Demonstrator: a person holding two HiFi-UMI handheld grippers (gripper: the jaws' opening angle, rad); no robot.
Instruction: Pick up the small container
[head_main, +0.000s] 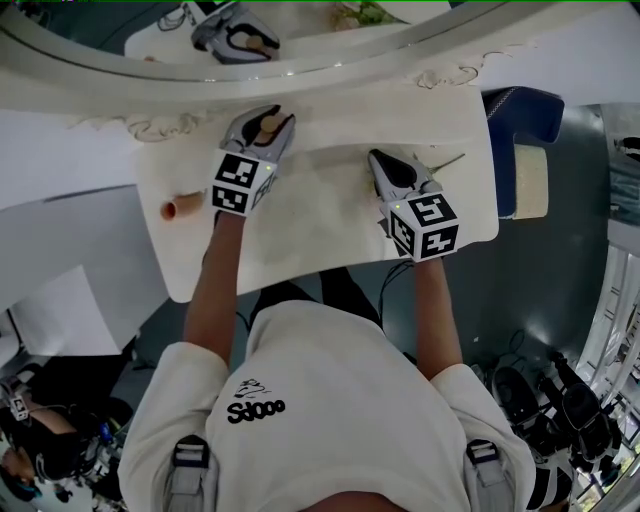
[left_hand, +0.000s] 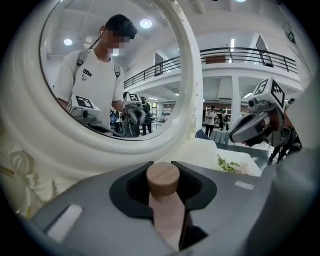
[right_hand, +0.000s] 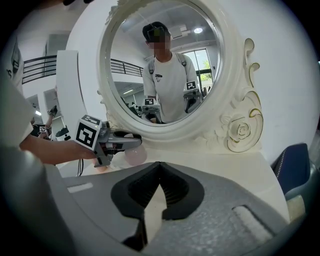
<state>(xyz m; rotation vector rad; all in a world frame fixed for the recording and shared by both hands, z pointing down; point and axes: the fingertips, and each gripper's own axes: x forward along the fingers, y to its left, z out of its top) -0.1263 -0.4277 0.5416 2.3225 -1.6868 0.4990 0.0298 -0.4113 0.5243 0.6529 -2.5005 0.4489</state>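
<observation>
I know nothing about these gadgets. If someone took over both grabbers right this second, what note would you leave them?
Left gripper: fingers closed on the small container, which has a pinkish body and a wooden cap, at the back of the white table by the mirror frame.
Right gripper: fingers together, nothing in them, over the table's right side.
Done: container grasped.
Left: lift it clear. I can't tell whether it is off the table yet.
</observation>
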